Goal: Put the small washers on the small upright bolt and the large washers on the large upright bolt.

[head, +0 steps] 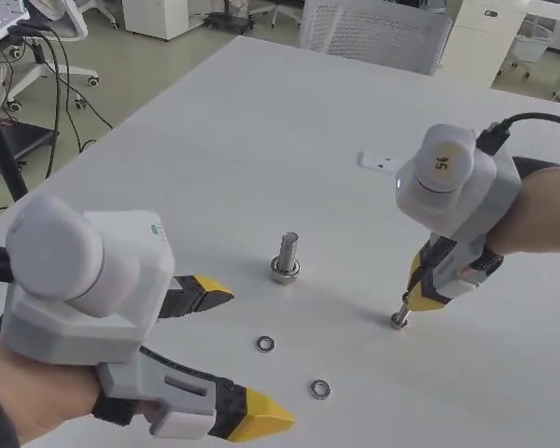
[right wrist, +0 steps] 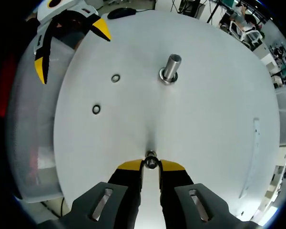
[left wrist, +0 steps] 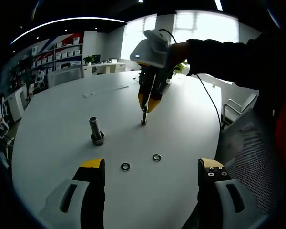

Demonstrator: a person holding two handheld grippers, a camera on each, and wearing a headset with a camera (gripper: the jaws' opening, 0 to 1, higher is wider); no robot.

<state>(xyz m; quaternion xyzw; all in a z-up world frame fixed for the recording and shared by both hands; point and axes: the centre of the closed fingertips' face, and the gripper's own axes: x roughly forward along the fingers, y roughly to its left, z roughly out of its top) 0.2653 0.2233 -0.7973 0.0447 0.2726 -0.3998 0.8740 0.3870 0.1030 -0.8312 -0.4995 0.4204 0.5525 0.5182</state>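
progress: partway at best | right gripper [head: 418, 297] fingers pinched on top of small bolt [left wrist: 144, 117], washer there? can't tell | left gripper [right wrist: 72, 55] fingers spread, empty | two washers [head: 265, 343] [head: 320, 388] loose on tabletop [head: 261, 140] near large bolt [head: 285, 257], not on yet

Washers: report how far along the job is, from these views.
Done: the large bolt carries a ring at its base, possibly washers. In hand: the right gripper is closed around the top of the small bolt. To do: two washers lie loose on the table, before the open left gripper.
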